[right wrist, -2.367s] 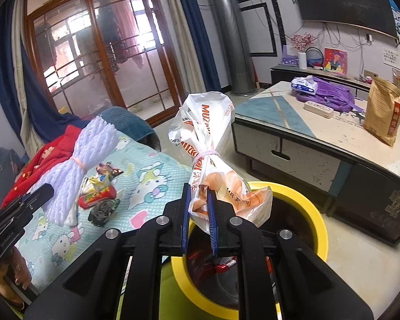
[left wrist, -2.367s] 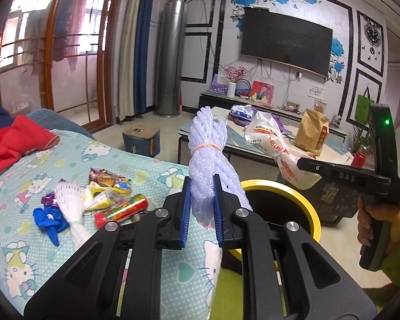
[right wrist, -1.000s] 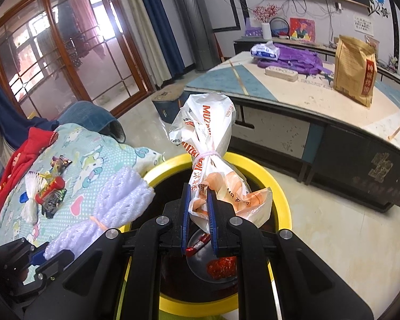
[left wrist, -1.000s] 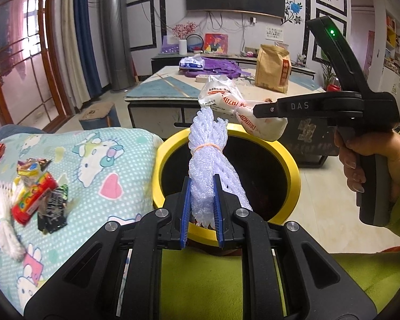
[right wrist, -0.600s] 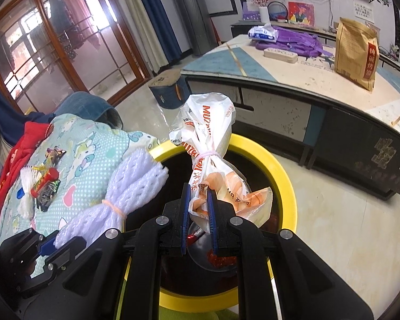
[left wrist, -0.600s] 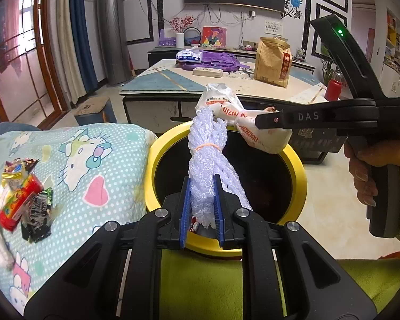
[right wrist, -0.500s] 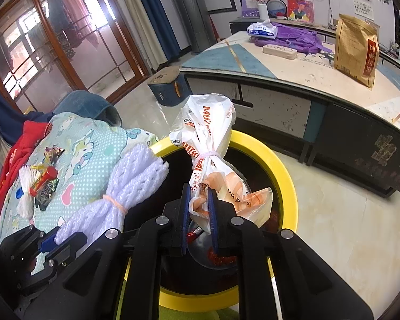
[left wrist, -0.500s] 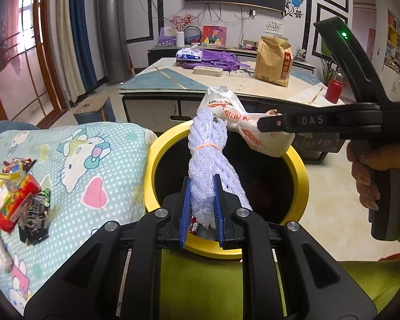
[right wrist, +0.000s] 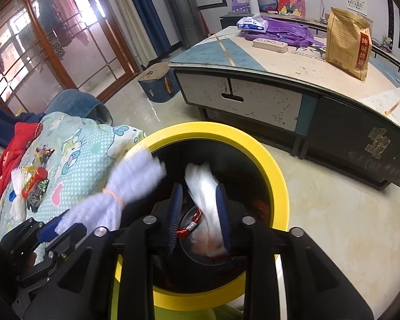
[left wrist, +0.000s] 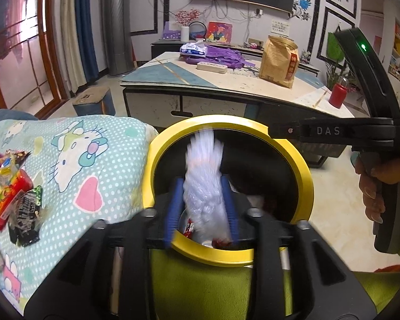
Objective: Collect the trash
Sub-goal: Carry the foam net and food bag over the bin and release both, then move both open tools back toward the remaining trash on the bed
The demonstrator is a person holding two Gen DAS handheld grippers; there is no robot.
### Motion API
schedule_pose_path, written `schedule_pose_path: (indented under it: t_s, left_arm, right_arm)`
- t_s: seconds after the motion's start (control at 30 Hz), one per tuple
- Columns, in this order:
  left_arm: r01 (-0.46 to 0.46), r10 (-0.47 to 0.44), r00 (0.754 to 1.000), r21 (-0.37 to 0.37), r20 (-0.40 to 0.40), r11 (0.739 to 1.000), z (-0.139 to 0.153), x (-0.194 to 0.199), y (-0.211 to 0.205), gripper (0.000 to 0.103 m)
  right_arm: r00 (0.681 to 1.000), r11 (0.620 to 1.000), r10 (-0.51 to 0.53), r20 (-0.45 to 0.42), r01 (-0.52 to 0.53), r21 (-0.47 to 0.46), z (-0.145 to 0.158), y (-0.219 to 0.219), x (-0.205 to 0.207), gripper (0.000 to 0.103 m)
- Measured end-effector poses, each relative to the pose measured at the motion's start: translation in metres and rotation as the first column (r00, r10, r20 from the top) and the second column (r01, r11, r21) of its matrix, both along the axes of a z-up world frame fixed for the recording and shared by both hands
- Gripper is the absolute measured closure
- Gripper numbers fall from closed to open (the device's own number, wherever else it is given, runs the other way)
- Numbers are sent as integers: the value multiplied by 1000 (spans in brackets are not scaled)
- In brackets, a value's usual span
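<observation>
Both claws just sprung apart right over the yellow bin [left wrist: 228, 253]: left claw [left wrist: 202, 208] dropping foam net [left wrist: 203, 184], right claw [right wrist: 200, 213] dropping plastic bag [right wrist: 204, 186]; leftover wrappers [left wrist: 12, 194] way off left on bed [left wrist: 106, 160].

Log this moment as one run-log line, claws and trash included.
left claw: just opened, foam net dropping | right claw: just opened, plastic bag dropping | target: yellow bin

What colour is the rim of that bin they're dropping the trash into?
Bright yellow; the bin rim rings a dark inside. The right wrist view shows it best.
</observation>
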State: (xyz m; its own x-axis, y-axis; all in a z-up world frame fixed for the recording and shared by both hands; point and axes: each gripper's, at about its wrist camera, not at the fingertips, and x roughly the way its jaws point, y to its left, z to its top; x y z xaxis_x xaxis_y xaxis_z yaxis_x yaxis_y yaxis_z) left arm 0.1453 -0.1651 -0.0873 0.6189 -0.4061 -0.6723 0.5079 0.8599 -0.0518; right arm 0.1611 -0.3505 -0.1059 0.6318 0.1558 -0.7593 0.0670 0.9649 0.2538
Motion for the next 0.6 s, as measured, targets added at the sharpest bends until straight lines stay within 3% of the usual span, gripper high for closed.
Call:
schedule_pose_path:
  t_s: [0.23, 0.6]
  left_arm:
    - [-53, 52, 999, -57, -9, 997, 10, 2, 10, 11]
    - [-118, 120, 993, -89, 17, 989, 30, -6, 31, 11]
  right_arm:
    - [999, 1000, -9, 52, 11, -25, 12, 2, -4, 59]
    - [994, 998, -23, 109, 30, -55, 26, 6, -9, 37]
